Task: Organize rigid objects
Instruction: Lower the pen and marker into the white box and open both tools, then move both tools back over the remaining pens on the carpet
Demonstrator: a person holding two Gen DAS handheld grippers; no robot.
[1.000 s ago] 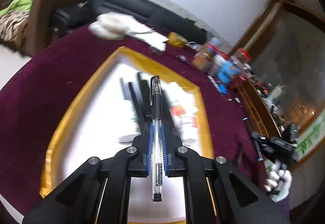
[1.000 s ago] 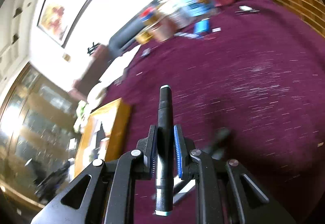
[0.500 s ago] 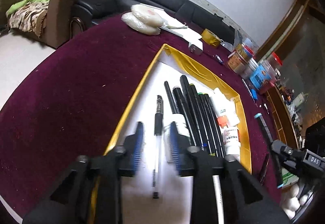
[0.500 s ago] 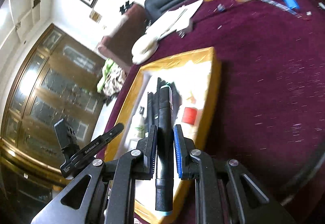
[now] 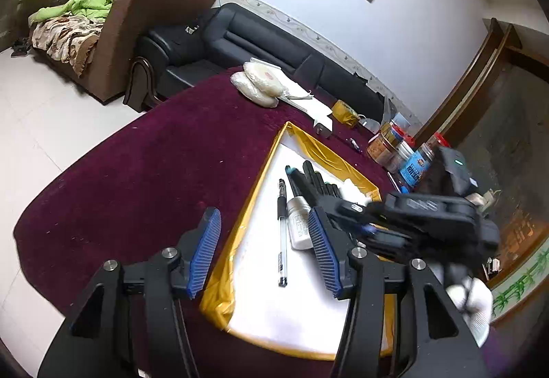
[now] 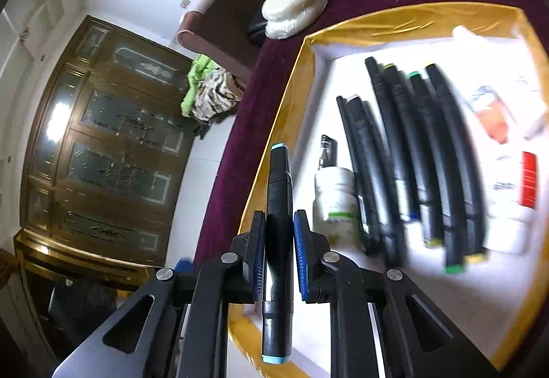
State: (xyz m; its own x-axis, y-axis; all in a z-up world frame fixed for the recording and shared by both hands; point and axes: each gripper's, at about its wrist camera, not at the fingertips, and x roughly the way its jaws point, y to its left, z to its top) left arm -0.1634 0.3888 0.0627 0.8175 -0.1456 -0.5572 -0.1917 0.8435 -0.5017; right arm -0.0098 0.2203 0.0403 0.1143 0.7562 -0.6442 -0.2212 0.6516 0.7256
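Black marker (image 6: 278, 206) with light-blue ends, gold-rimmed white tray (image 6: 291, 96), maroon tablecloth (image 5: 137, 179)

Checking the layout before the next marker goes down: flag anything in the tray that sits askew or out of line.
Nothing stands out. The clear pen, white bottle and black markers lie roughly parallel on the tray. The right gripper holds one marker above it.

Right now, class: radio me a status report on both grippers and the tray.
Left gripper open, empty. Right gripper shut on black marker, above yellow tray. Clear pen lies in tray beside white bottle.
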